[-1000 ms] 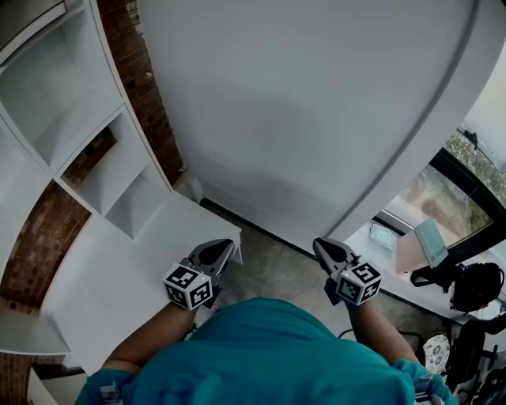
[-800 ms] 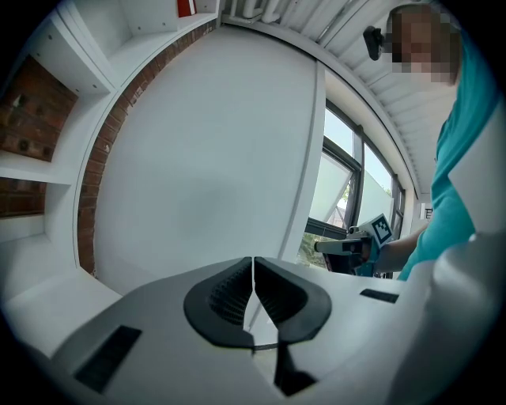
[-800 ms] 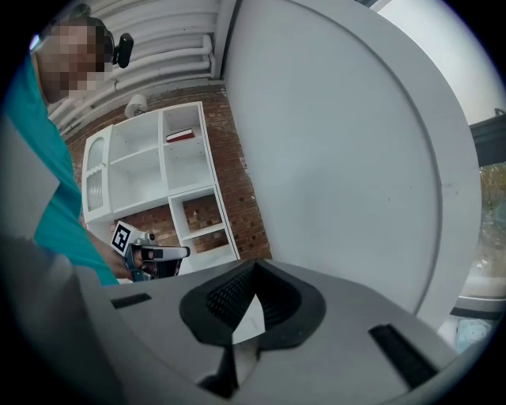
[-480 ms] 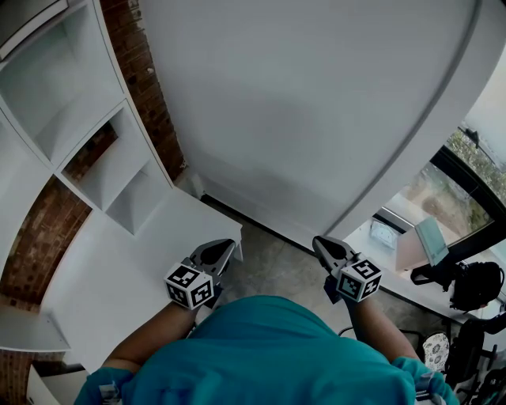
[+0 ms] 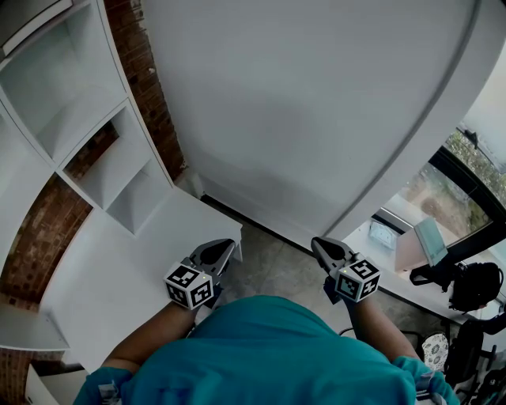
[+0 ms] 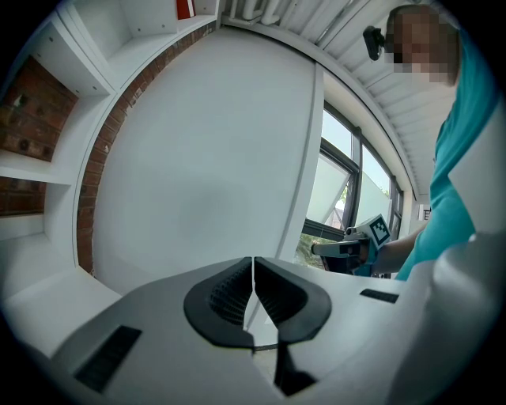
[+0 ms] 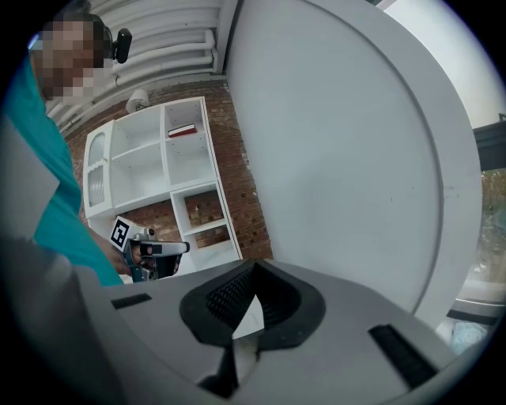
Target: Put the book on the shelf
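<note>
A white shelf unit (image 5: 95,150) stands against a brick wall at the left; its compartments in the head view hold nothing that I can see. In the right gripper view a flat red and white book (image 7: 183,130) lies in an upper compartment of the shelf unit (image 7: 150,170). The left gripper view shows a red edge (image 6: 184,8) on a top shelf. My left gripper (image 5: 224,247) is held low in front of the teal shirt, jaws shut and empty (image 6: 253,261). My right gripper (image 5: 319,245) is level with it, shut with nothing between the pads (image 7: 254,265).
A low white cabinet top (image 5: 118,269) runs below the shelves beside my left gripper. A plain white wall (image 5: 316,103) fills the front. At the right are a window (image 5: 443,190), a white sill with small items (image 5: 387,237) and a black bag (image 5: 474,285).
Barely anything: the right gripper has drifted a touch to the left. Both grippers stay shut and empty.
</note>
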The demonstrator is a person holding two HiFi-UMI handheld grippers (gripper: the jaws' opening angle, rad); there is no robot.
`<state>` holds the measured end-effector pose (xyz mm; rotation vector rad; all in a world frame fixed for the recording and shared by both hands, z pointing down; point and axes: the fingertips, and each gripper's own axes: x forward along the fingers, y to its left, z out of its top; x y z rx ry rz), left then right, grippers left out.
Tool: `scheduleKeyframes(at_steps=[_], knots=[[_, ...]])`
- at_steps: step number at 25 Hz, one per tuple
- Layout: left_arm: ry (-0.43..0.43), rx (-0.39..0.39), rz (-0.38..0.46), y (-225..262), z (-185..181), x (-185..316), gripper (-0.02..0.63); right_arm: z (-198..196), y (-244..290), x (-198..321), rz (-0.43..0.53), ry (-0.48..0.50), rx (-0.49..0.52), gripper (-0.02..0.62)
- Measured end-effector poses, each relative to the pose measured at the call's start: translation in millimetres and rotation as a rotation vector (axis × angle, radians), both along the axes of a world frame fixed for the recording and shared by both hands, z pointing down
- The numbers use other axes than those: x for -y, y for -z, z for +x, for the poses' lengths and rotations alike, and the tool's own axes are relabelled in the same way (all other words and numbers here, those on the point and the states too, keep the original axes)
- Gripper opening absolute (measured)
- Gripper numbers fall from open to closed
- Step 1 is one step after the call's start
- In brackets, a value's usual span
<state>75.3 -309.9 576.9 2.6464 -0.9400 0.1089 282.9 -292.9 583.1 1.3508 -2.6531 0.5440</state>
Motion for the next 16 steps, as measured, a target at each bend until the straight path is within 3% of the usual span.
scheduleKeyframes(at_steps=[16], knots=[[0.024, -0.008, -0.003, 0.8, -7.9, 0.9, 0.021, -9.4, 0.4, 1.6, 0.0, 0.023, 0.012, 0.02]])
